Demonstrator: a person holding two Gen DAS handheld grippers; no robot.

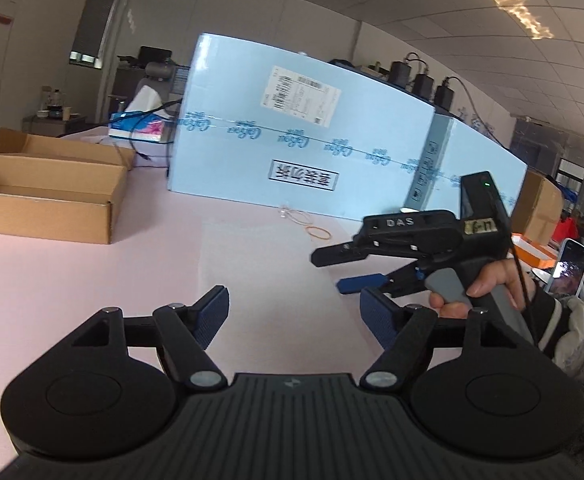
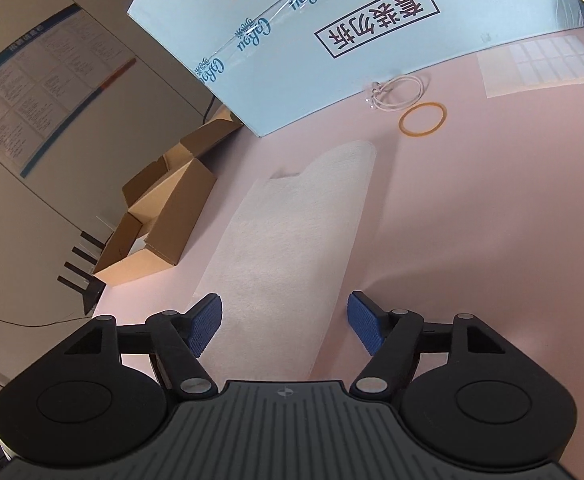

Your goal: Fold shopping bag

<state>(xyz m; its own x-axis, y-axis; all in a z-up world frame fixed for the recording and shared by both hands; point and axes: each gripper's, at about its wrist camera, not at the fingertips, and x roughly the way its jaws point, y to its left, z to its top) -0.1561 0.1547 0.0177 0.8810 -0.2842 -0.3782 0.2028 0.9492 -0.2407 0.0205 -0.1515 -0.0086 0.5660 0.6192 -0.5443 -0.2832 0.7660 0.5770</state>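
**Both grippers spread above the folded bag**

The shopping bag [image 2: 292,240] lies flat on the pink surface [image 2: 472,240] as a long, narrow white strip, running from the near edge toward the far blue carton [image 2: 292,40]. Its far end shows a stepped, rounded outline.

The right gripper [image 2: 285,322] hovers over the near end of the strip with its blue pads [image 2: 205,324] spread apart, nothing pinched between them. In the left wrist view it appears from the side [image 1: 332,270], held by a hand [image 1: 488,288], jaws parted.

The left gripper [image 1: 294,320] is likewise spread, with only the bag's pale sheet [image 1: 259,264] showing in the gap between its fingers.

Just beyond the bag's far end, to the right, lie an orange rubber band [image 2: 422,119] and a coil of white cord [image 2: 398,92], close to the carton's base. An open cardboard box [image 2: 159,220] sits on the surface to the left of the bag.
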